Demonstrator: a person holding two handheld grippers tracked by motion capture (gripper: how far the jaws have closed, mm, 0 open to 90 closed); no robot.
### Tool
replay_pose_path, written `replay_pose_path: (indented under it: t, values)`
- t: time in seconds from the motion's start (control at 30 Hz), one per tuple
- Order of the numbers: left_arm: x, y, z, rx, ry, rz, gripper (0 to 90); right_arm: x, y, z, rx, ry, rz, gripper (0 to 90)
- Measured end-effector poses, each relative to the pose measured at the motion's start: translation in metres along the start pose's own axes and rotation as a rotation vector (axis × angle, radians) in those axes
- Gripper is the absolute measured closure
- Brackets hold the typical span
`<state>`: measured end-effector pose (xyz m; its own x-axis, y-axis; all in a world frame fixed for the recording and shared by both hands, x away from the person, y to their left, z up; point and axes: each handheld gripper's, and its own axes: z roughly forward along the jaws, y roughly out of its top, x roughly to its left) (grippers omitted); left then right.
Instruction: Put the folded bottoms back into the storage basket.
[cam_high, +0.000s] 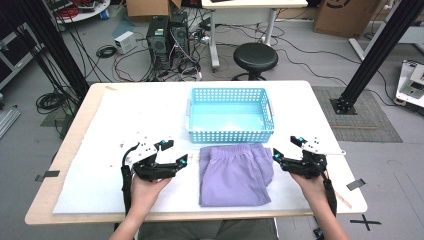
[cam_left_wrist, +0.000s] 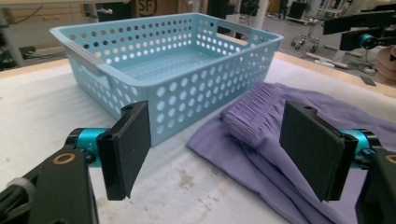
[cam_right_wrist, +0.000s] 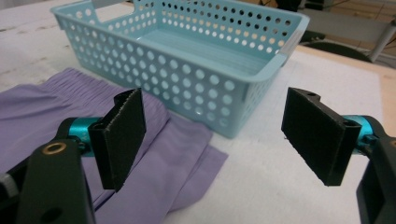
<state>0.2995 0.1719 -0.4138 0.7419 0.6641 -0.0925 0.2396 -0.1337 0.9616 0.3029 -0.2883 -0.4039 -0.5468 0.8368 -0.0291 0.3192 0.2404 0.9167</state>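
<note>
Currently the folded purple garment (cam_high: 235, 172) lies flat on the white surface (cam_high: 100, 130), near its front edge, directly at 6 o'clock from the light-blue perforated basket (cam_high: 230, 134). Garment's far edge sits just beside the basket's near wall; contact cannot be told. Basket holds nothing visible.

Left claw (cam_high: 175, 152) hovers at 9 o'clock of the garment, jaws spread, nothing between them. In the left gripper view the gathered waistband (cam_left_wrist: 254, 112) lies ahead between the pads, apart from both.

Right claw (cam_high: 286, 147) hovers at 3 o'clock of the garment, just off its right edge, jaws spread wide, pinching nothing. In the right gripper view one pad (cam_right_wrist: 122, 135) stands over purple cloth, the other over bare surface.

Open room: wide bare strips of surface at 9 and 3 o'clock of garment and basket; narrow strip toward the front edge.

Surroundings: black stool (cam_high: 255, 57) at 12 o'clock beyond the far edge, computer towers (cam_high: 167, 40) and cables on the floor at 11 o'clock. Nothing stands between claws and garment.
</note>
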Motion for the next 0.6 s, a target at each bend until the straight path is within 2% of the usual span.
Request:
replay_pose_path:
  t: [0.2,0.37,0.47,0.6]
  values:
    - [-0.012,-0.009,0.003,0.044,-0.051,-0.024,24.9,0.012,-0.012,-0.007,0.040,0.043,0.027,22.8]
    - [-0.023,-0.014,0.010,0.114,-0.050,-0.055,24.9,0.023,-0.021,-0.013,0.061,0.055,0.045,22.8]
    - [-0.031,-0.016,0.015,0.149,-0.036,-0.054,25.0,0.029,-0.026,-0.012,0.098,0.065,0.053,22.8]
    - [-0.040,-0.021,0.022,0.187,-0.031,-0.074,25.8,0.037,-0.028,-0.011,0.133,0.068,0.059,22.8]
